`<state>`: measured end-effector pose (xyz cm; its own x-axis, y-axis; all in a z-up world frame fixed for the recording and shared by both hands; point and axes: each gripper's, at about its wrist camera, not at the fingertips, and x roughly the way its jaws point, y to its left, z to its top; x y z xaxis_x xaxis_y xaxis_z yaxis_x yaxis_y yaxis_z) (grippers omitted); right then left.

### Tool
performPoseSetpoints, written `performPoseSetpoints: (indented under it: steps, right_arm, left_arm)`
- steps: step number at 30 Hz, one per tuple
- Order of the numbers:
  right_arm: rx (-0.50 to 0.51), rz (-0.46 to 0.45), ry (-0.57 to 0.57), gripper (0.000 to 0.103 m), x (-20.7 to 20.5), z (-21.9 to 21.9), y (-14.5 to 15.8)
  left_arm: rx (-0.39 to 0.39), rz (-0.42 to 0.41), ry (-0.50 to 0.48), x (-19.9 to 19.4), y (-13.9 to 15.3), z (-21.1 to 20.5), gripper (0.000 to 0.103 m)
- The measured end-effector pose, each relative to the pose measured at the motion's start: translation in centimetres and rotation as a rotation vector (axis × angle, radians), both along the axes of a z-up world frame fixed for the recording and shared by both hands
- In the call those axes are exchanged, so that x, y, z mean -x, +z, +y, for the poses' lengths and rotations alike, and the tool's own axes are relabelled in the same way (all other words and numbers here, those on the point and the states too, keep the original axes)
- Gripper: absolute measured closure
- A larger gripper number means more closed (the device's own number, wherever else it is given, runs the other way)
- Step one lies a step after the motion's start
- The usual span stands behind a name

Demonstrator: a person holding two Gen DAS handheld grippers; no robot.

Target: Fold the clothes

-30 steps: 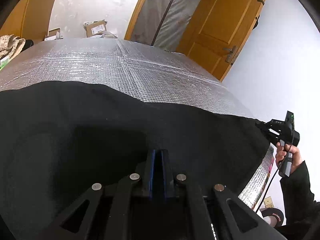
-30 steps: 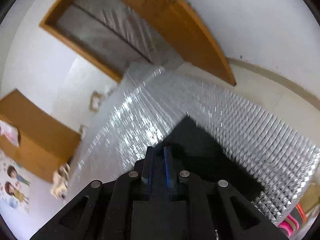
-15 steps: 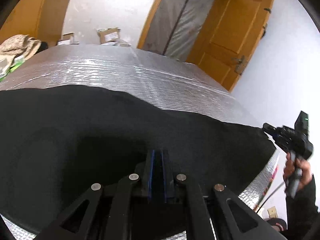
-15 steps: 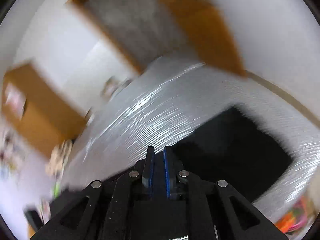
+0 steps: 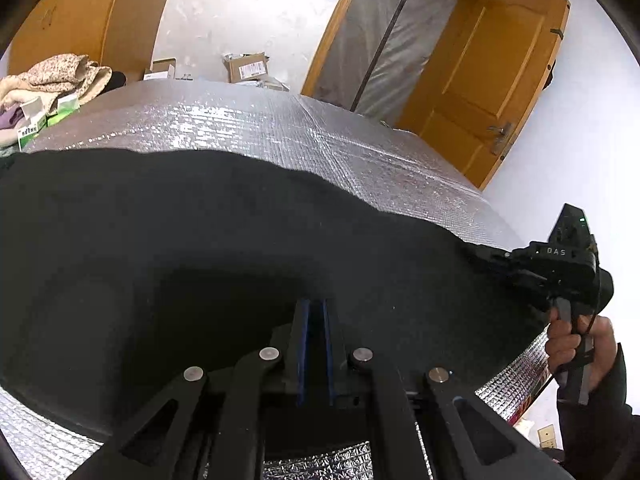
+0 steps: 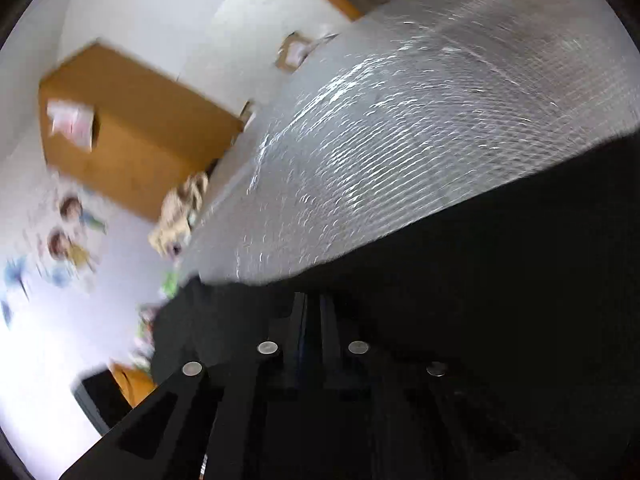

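A black garment (image 5: 200,240) lies spread over a table covered in silver foil (image 5: 280,128). My left gripper (image 5: 315,305) is shut at the garment's near edge, its blue pads pressed together with the black cloth bunched around them. In the left wrist view my right gripper (image 5: 478,254) pinches the garment's right corner, held by a hand (image 5: 580,344) in a dark sleeve. The right wrist view is blurred; there my right gripper (image 6: 314,300) is shut, with black garment (image 6: 500,260) to its right and foil (image 6: 400,140) beyond.
A pile of light patterned clothes (image 5: 56,76) and small green boxes (image 5: 36,124) sit at the table's far left corner. Cardboard boxes (image 5: 246,67) lie on the floor behind. An open wooden door (image 5: 492,92) stands at the back right.
The right gripper has swung round to the left with the corner in its grip, blurring its view. In the left wrist view it sits higher and closer, and foil now shows below the garment.
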<state>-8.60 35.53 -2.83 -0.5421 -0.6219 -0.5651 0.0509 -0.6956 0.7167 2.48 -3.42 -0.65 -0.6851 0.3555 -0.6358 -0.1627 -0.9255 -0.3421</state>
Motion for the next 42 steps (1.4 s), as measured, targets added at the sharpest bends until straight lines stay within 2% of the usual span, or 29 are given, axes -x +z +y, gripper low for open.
performPoseSetpoints:
  steps: [2, 4, 9, 12, 14, 17, 22, 30, 33, 35, 42]
  right_arm:
    - [-0.030, 0.038, -0.002, 0.091, -0.4, -0.2, 0.9]
    - [-0.001, 0.052, 0.059, 0.091, -0.6, -1.3, 1.3]
    - [-0.021, 0.014, 0.183, 0.091, -1.0, -5.0, 1.3]
    - [-0.124, 0.071, 0.203, 0.091, -2.1, -6.5, 2.1]
    - [-0.208, 0.128, 0.202, 0.091, -2.8, -7.2, 2.7]
    - [-0.277, 0.166, 0.202, 0.091, -3.8, -7.5, 3.0]
    - [-0.349, 0.178, 0.170, 0.091, -4.0, -8.3, 2.9]
    - [-0.410, 0.199, 0.194, 0.093, -4.2, -9.7, 2.7]
    - [-0.401, 0.158, 0.148, 0.100, -3.3, -9.0, 2.2]
    - [-0.396, 0.152, 0.108, 0.100, -3.2, -8.2, 2.3]
    - [-0.498, 0.178, 0.005, 0.096, -3.5, -7.6, 3.5]
  left_arm:
    - [-0.004, 0.009, 0.006, 0.2, 0.2, -0.1, 0.097]
    - [0.001, 0.004, 0.015, 0.6, 0.1, -0.3, 0.097]
    - [0.013, -0.017, 0.015, 1.2, -0.2, -0.3, 0.097]
    - [0.014, -0.017, 0.011, 1.3, -0.3, -0.3, 0.097]
    - [0.016, -0.017, 0.009, 1.3, -0.3, -0.3, 0.097]
    - [0.020, -0.017, 0.006, 1.3, -0.2, -0.2, 0.097]
    - [0.023, -0.015, 0.002, 1.1, 0.0, 0.0, 0.097]
    - [0.062, 0.018, 0.032, 1.4, 0.8, -0.6, 0.097]
    - [0.079, -0.015, 0.050, 1.8, 0.0, -1.0, 0.097]
    - [0.067, -0.004, 0.048, 1.6, -0.1, -1.2, 0.097]
    - [0.056, 0.001, 0.034, 1.6, -0.2, -1.4, 0.097]
